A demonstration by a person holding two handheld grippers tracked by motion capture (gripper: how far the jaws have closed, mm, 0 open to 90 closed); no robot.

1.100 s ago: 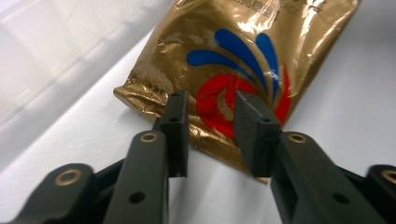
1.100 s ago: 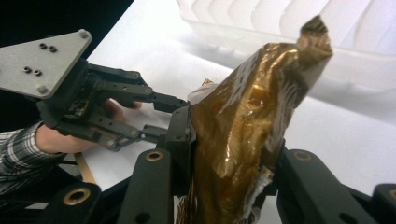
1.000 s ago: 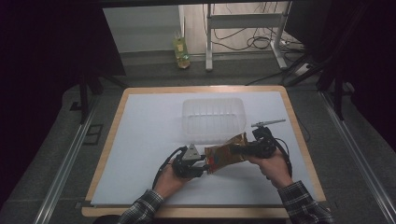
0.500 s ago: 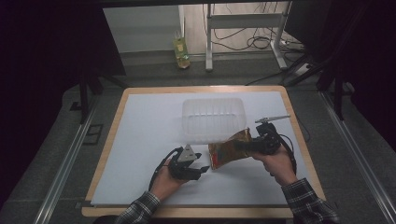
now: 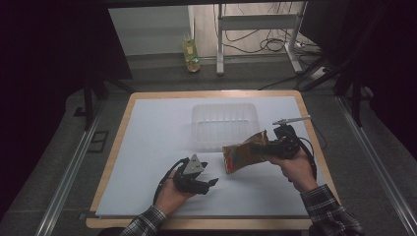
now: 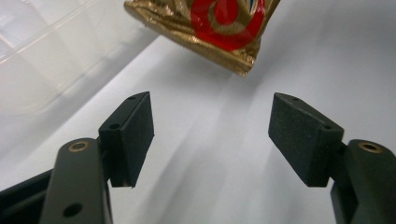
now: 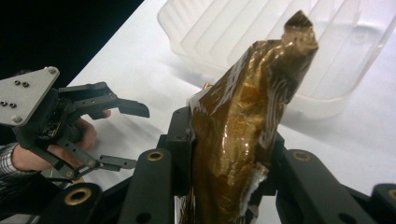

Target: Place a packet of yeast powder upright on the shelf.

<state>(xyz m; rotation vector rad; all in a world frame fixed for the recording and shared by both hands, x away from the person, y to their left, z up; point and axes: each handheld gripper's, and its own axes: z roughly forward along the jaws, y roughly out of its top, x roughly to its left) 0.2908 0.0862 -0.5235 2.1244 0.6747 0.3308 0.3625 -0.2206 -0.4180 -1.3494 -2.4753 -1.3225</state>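
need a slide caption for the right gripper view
Right gripper clamps a gold snack bag before a clear plastic tray; left gripper open.

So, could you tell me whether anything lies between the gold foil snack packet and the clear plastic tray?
Nothing visible does: the gold foil snack packet, clamped in the right hand-held gripper, hangs just beside the clear plastic tray.

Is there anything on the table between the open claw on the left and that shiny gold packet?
Nothing: bare white table separates the left gripper from the gold packet, as the high view and left gripper view both show.
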